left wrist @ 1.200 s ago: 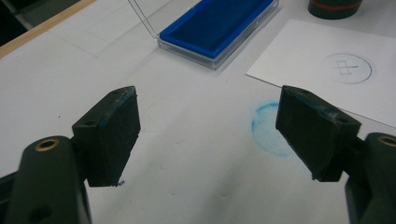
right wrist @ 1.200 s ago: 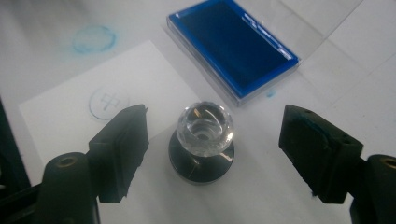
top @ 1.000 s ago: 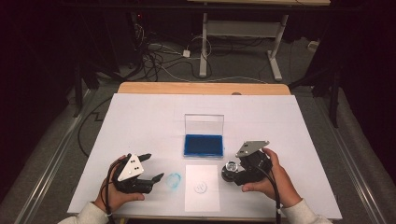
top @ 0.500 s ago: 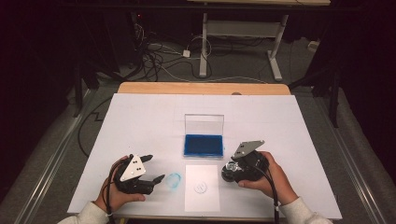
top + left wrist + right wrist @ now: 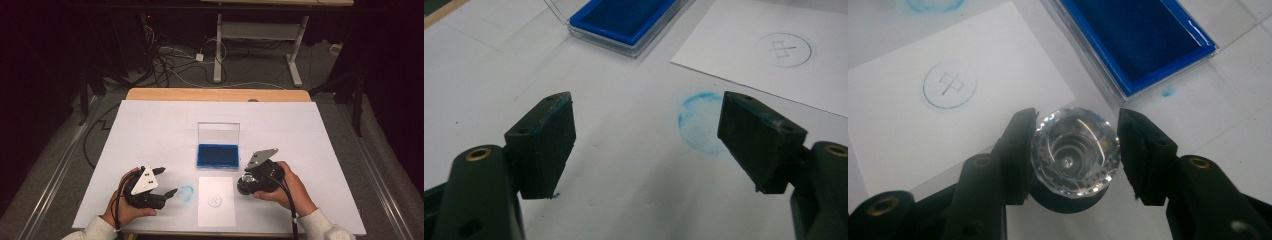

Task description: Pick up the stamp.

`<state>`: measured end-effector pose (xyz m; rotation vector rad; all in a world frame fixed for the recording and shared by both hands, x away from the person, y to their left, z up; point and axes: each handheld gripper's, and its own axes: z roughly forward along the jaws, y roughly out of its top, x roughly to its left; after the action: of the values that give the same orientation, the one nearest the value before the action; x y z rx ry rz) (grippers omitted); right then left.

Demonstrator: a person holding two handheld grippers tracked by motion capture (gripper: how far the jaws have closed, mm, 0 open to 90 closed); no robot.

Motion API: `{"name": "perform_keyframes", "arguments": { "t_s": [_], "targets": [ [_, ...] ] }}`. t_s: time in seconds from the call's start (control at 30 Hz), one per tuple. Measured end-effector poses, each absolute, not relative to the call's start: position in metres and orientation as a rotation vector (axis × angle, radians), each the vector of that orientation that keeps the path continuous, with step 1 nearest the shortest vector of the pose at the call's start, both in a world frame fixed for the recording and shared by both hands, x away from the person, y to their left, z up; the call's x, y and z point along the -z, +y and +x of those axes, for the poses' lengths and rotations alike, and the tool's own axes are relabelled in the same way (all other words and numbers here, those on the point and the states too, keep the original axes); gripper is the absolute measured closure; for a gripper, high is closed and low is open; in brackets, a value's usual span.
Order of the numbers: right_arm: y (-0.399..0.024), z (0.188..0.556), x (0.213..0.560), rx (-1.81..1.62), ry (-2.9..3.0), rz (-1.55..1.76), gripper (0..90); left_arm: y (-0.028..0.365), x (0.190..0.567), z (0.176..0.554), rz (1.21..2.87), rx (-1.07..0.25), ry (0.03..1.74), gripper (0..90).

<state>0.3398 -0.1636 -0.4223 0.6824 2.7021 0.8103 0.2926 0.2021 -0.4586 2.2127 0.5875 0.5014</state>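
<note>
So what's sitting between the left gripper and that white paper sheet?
A round blue ink smudge on the table, beside the paper; clearest in the left gripper view.

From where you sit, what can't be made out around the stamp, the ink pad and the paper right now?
- Stamp: its printing face, hidden under its faceted clear top, right gripper view.
- Right gripper: its jaws have just been closing around the stamp; right-side contact unclear.
- Paper: the circled mark is too small, high view.
- Ink pad: cut off by the top edge, left gripper view.

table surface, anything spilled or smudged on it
Yes: a round blue ink smudge sits on the bare table left of the paper, and a small blue speck lies beside the ink pad.
</note>
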Motion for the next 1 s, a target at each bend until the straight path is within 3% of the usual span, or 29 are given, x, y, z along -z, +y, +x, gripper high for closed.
{"name": "perform_keyframes", "arguments": {
  "t_s": [0.2,1.0],
  "targets": [
    [-0.162,0.341,0.423,-0.818,2.708,0.669,56.1,0.202,0.459,0.293,2.222,-0.496,0.583,22.5],
    [-0.184,0.330,0.411,-0.885,2.575,0.648,56.8,0.203,0.459,0.293,2.216,-0.480,0.556,20.6]
  ]
}}
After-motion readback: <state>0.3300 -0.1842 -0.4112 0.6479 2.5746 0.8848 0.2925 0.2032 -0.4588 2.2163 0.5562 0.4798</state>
